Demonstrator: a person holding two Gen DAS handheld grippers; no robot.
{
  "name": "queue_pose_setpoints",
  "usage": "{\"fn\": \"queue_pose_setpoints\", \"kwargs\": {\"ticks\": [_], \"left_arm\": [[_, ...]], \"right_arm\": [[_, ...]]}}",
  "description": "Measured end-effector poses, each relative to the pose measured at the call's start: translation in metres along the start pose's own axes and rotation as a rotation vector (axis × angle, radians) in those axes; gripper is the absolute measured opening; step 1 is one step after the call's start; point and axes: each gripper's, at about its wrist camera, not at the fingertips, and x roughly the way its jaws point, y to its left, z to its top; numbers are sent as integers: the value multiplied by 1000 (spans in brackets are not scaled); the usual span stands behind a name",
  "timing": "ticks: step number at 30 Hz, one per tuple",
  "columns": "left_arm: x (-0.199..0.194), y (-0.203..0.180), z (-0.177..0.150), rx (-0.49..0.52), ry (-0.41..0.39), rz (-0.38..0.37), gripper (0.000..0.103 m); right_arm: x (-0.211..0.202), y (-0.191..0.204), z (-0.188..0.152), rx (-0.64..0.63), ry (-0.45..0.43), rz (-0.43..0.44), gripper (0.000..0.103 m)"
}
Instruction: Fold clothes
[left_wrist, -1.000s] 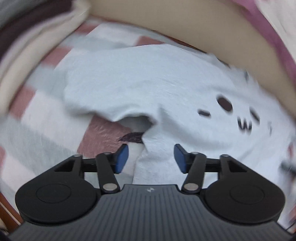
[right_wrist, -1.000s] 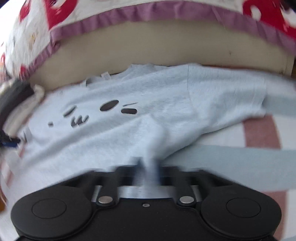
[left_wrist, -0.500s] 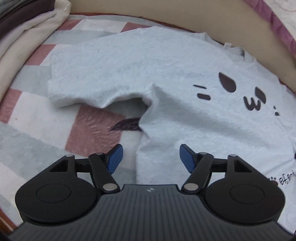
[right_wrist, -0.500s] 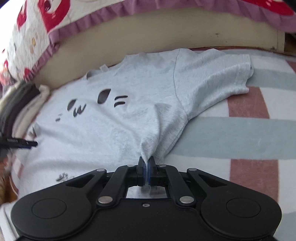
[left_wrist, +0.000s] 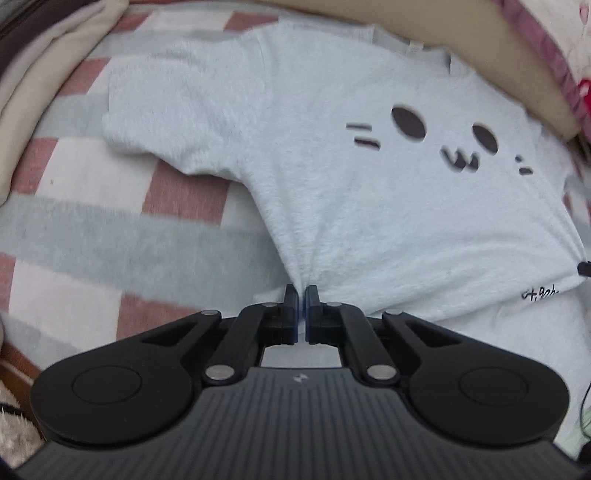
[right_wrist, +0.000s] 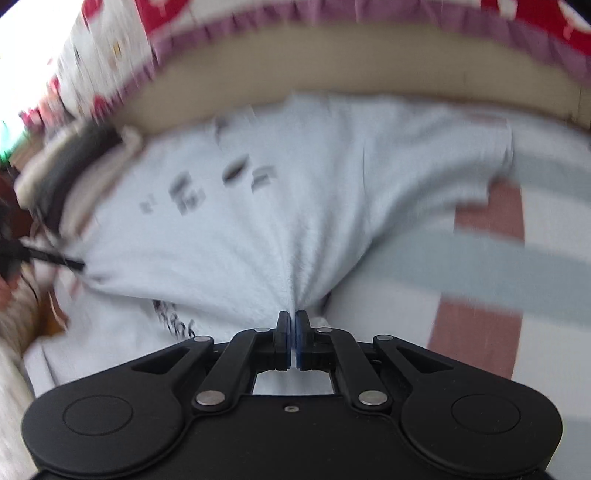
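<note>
the left claw (left_wrist: 301, 295) was spread wide over the t-shirt (left_wrist: 369, 206) half a sec ago; its jaws have just been closing and are now pressed together w/ a bunch of the shirt's side edge pinched between them. the right claw (right_wrist: 292, 320) is also pinching the cloth on the other side, as before. so both sides are held, i think the fold can begin now. the shirt lies face up on the striped blanket (left_wrist: 92, 236) of the bed.

Black ribbed gripper (left_wrist: 301, 299) body, silver pivot screws, blue-padded fingers (left_wrist: 293, 306)
</note>
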Motion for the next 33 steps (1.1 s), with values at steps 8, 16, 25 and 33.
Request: {"fn": "queue_pose_setpoints", "kwargs": {"ticks": [8,16,25,33], "left_arm": [[-1,-12,-22,133,123,122,3],[-57,-29,27,272,-149,93,60],[24,-19,162,214,-364,286,69],[58,42,181,229,-333,236,69]], "right_arm": [[-8,24,-4,-8,155,-14,4],[-34,46,82,-140,-144,-102,41],[104,62,219,-315,-237,-169,42],[172,52,263,-319,-183,-258,67]]}}
